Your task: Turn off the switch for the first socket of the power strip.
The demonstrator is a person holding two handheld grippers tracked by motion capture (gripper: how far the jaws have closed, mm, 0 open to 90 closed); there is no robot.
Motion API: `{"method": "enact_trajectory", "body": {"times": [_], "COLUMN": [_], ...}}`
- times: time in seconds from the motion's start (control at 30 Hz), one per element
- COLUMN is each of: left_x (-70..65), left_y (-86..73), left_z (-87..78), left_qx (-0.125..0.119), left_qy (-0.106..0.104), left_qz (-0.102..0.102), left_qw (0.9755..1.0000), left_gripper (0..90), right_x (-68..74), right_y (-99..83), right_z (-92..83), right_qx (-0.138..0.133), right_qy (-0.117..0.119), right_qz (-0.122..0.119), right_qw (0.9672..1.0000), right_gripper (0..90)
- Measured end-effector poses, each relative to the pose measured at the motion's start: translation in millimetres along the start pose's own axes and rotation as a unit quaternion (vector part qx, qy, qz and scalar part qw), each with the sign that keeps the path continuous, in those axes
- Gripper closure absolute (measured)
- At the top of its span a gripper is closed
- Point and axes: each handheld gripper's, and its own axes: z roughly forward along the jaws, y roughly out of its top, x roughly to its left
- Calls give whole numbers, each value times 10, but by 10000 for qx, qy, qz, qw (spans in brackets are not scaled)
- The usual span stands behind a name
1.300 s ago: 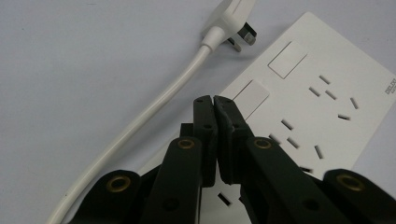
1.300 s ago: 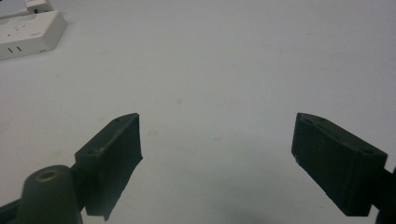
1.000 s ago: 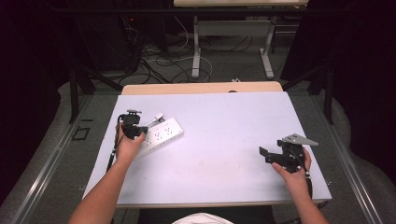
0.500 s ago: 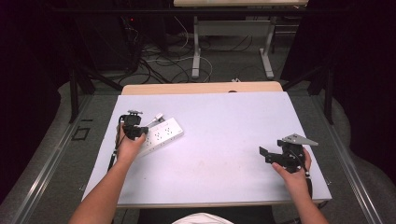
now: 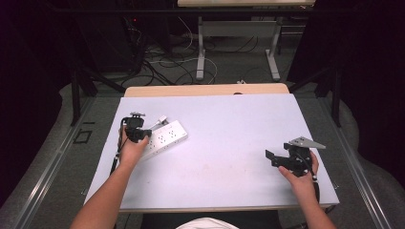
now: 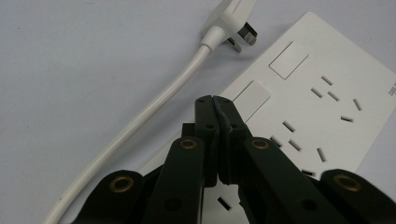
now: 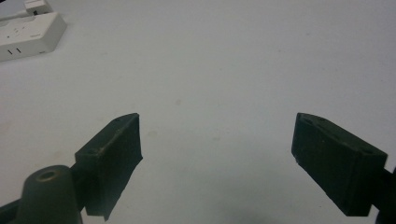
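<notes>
— Now, where does the power strip (image 5: 164, 139) lie?
— Flat at the table's (image 5: 224, 124) left side, white cord (image 6: 140, 121) beside it. The left gripper (image 6: 214, 100), jaws pressed together on nothing, hovers above its switches.
— And the right gripper (image 7: 217, 154)?
— Jaws wide apart, well away, near the table's right edge.

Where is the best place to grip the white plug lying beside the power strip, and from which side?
Probably the plug body, across its flat sides, from above: it lies flat on the table, prongs toward the power strip, cable trailing the other way.
</notes>
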Motion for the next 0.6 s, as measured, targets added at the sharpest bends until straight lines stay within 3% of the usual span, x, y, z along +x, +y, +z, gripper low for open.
{"method": "enact_trajectory", "body": {"times": [0.37, 0.43, 0.6], "left_x": [24, 27, 27], "left_y": [19, 16, 27], "left_z": [-28, -27, -58], "left_qx": [126, -2, 6], "left_qy": [-34, -7, -45], "left_qz": [-24, -53, -38], "left_qw": [9999, 10000, 10000], "left_gripper": [865, 847, 811], "right_x": [-3, 4, 3], "right_y": [0, -2, 1], "right_z": [-2, 3, -4], "right_qx": [-6, -30, -5], "right_qy": [-3, -26, -5], "right_qz": [-10, 32, 21], "right_qw": [10000, 10000, 10000], "right_gripper": [153, 154, 153]}}
